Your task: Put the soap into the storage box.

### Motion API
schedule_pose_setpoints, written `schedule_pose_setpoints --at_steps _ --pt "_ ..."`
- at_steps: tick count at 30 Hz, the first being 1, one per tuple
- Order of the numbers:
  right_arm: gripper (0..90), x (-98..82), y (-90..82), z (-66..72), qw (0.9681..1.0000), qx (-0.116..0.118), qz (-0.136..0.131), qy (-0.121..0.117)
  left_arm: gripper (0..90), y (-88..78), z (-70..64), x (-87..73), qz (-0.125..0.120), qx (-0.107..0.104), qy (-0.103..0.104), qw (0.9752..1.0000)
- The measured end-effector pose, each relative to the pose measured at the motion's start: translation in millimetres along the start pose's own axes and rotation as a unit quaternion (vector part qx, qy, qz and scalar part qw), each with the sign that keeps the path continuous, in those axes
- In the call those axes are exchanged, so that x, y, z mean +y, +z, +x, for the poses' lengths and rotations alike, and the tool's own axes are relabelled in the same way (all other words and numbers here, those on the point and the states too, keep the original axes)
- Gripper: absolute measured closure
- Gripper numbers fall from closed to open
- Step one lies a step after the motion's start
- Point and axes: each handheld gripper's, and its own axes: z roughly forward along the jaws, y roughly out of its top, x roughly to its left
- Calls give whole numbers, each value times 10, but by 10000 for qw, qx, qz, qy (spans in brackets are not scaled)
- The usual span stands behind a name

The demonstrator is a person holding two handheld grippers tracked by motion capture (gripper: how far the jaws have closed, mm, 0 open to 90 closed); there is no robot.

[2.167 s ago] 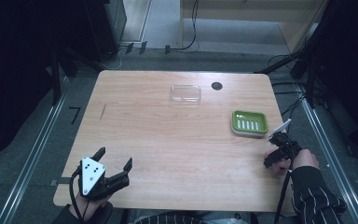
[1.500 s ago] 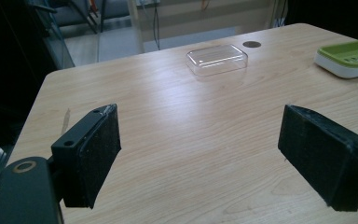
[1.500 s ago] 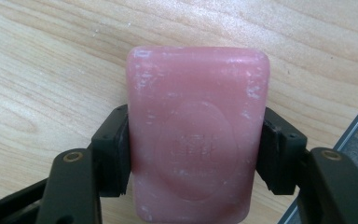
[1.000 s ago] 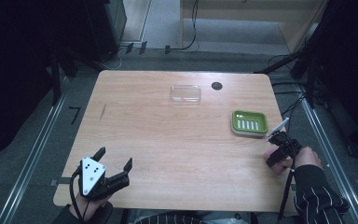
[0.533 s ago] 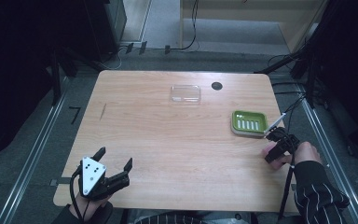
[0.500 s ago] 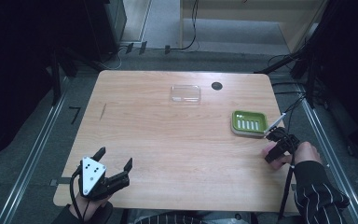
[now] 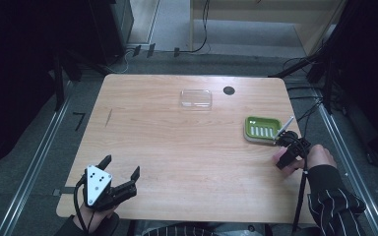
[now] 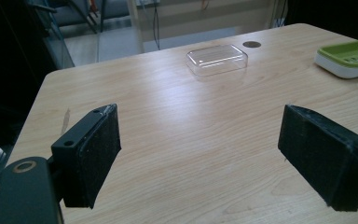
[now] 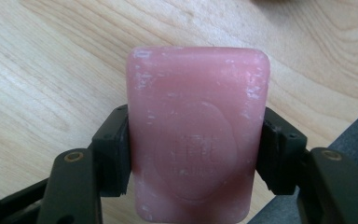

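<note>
A pink bar of soap (image 9: 196, 135) sits clamped in the right claw (image 9: 196, 154), whose two black pads (image 9: 114, 156) press against the bar's long sides, seen close up in the right gripper view against pale wood grain with an oval stamp showing on the bar's upper face. In the high view the same right claw (image 7: 289, 150) is at the right edge of the wooden counter (image 7: 177, 147), held in a hand (image 7: 317, 157) that comes out of a dark striped sleeve (image 7: 337, 201), with the soap (image 7: 279, 158) showing as a small pink patch on the counter side of the claw. Just beside it, toward the far side of the counter, lies a green soap dish (image 7: 262, 129) with a white base and pale slots in its floor; whether the claw touches the dish cannot be told. Farther back near the middle of the far edge rests a clear plastic lid (image 7: 196, 98), with a small dark round grommet (image 7: 229, 90) set into the counter just to its right. At the near left corner, the left claw (image 7: 121, 173) stands wide open with nothing between its pads, the grey three-cornered plate (image 7: 96, 184) on top facing the camera. The left gripper view looks across the bare wood between its two spread pads (image 8: 93, 156) toward the clear lid (image 8: 216, 59) and the green dish (image 8: 349, 57), both well apart from it.
</note>
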Motion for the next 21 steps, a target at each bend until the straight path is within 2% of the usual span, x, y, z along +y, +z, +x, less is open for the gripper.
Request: schedule_pose_setpoints --at_steps 8,13,21 --pt "387 77 -53 25 9998 -9 -29 -187 134 2 0 0 0 -1 -3 10000" --pt "387 139 -98 40 9990 -22 -68 -434 134 2 2 0 4 -5 -4 10000" --pt "387 207 -129 53 9984 -59 -35 -570 133 3 0 0 3 0 -2 10000"
